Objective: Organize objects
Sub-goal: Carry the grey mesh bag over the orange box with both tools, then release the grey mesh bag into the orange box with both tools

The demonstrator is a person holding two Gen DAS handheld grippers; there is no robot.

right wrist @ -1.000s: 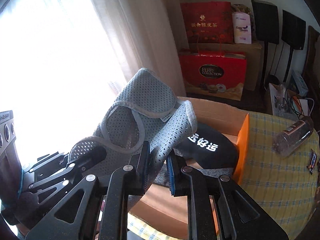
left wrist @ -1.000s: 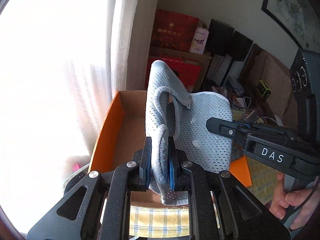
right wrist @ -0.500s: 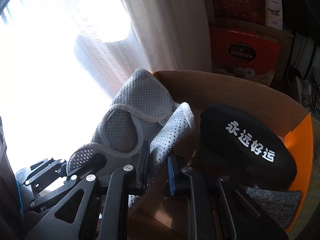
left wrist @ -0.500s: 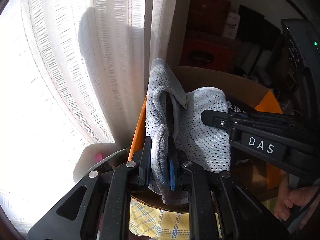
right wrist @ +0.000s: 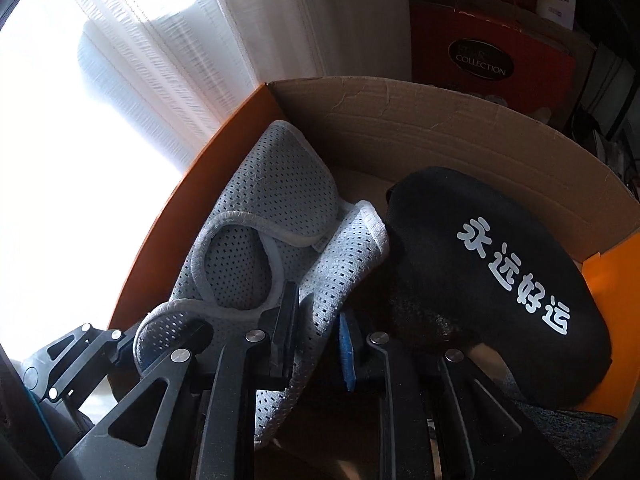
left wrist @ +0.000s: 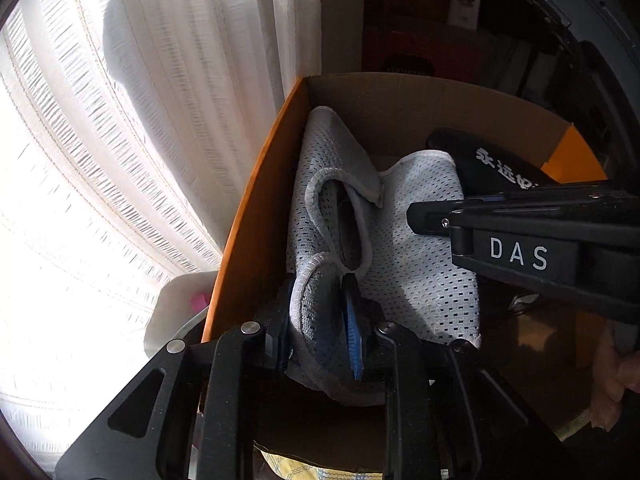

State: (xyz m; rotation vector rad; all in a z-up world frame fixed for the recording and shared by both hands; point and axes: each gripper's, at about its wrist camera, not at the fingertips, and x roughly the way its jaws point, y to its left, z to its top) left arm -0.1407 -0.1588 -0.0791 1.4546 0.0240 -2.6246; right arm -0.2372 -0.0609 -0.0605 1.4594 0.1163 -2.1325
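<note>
between both claws hangs the grey mesh garment (left wrist: 404,264), low inside the cardboard box (right wrist: 440,120); our left claw (left wrist: 320,320) and right claw (right wrist: 314,332) have just been easing their jaws apart with the cloth between them, so next we judge it wants a full release and a lift clear.

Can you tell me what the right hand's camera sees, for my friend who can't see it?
A grey mesh garment hangs inside an orange cardboard box, between the right gripper fingers, which have just been opening. Beside it lies a black cushion with white Chinese writing. A white curtain hangs behind the box.
</note>
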